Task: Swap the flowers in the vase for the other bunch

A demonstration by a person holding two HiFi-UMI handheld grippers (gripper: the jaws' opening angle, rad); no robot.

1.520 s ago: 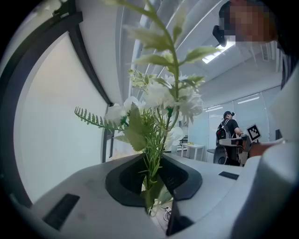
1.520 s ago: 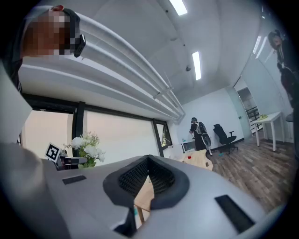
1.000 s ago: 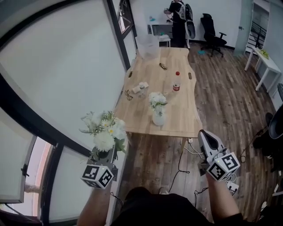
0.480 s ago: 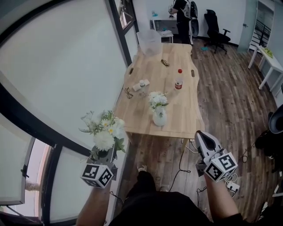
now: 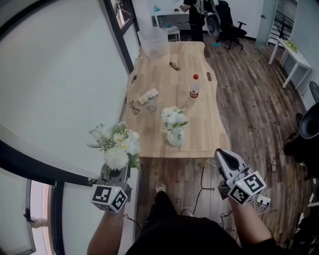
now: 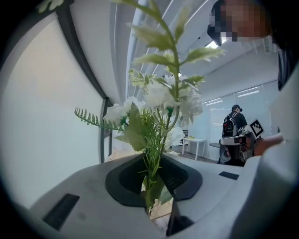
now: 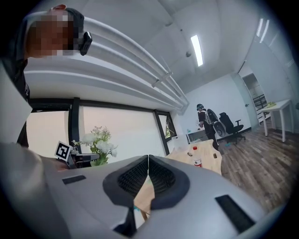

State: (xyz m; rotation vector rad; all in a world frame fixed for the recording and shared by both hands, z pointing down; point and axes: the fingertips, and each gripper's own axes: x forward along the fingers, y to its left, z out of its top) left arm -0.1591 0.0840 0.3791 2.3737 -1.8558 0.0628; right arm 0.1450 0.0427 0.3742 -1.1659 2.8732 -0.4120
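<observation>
1. The loose bunch [image 5: 117, 147] of white blooms and green fern-like leaves is held upright at the near left, off the table [image 5: 164, 74] and just beside its near left corner. Its stems are clamped between the jaws of the left gripper [image 5: 115, 172].
2. The white flowers [image 5: 173, 118] to be swapped are seated in a small round pale vase [image 5: 175, 137], which is placed upright close to the table's near edge, about midway along it.
3. The right gripper [image 5: 222, 155] is held at the near right over the wooden floor [image 5: 249, 114], well apart from the vase. Its jaws are pressed together, with nothing between them.
4. Farther along the table, a bottle [image 5: 194, 88] with a red cap is stood upright. A clear plastic container [image 5: 153, 42] is set at the far left end.
5. A red and white label is carried by the bottle, but its print is too small to be read.
6. Black-and-white square patterns, with no letters, are shown on the left gripper's marker cube [image 5: 110, 197] and on the right gripper's marker cube [image 5: 246, 188].
7. A person [image 5: 194, 15] is seen standing beyond the table's far end.
</observation>
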